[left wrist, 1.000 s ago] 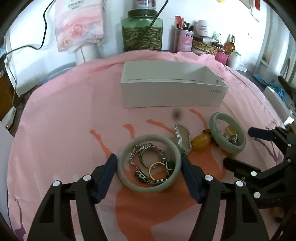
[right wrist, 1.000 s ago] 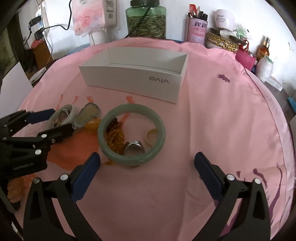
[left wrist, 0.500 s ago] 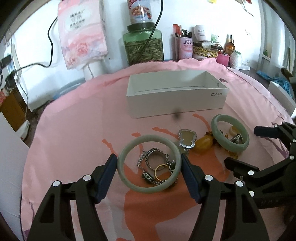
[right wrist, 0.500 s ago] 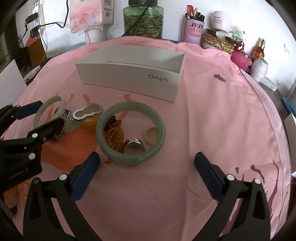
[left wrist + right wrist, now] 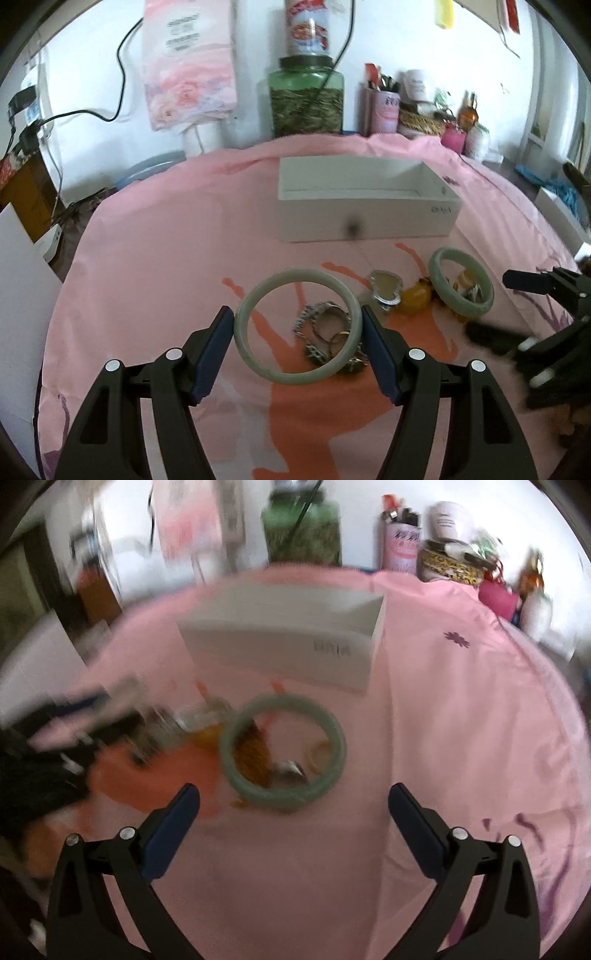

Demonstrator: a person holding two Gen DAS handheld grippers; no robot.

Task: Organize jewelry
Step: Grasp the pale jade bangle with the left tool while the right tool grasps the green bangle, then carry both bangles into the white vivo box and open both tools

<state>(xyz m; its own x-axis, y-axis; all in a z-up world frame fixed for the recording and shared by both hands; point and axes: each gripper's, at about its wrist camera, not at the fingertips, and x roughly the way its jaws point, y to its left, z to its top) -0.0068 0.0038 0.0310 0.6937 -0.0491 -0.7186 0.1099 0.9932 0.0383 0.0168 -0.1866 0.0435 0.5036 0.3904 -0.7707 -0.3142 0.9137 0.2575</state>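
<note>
bangles [image 5: 297,326] before box [image 5: 365,218], on cloth [image 5: 166,236]

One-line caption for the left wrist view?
Left hand-held gripper grips a pale green bangle above loose jewelry on a pink cloth, before a white box.

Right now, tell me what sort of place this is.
Probably a room in a home, at a cloth-covered table against a wall. The pink printed tablecloth, the green glass jar of dried herbs and the pink pen cup among cosmetics bottles all point to a lived-in household corner, not a workshop.
</note>
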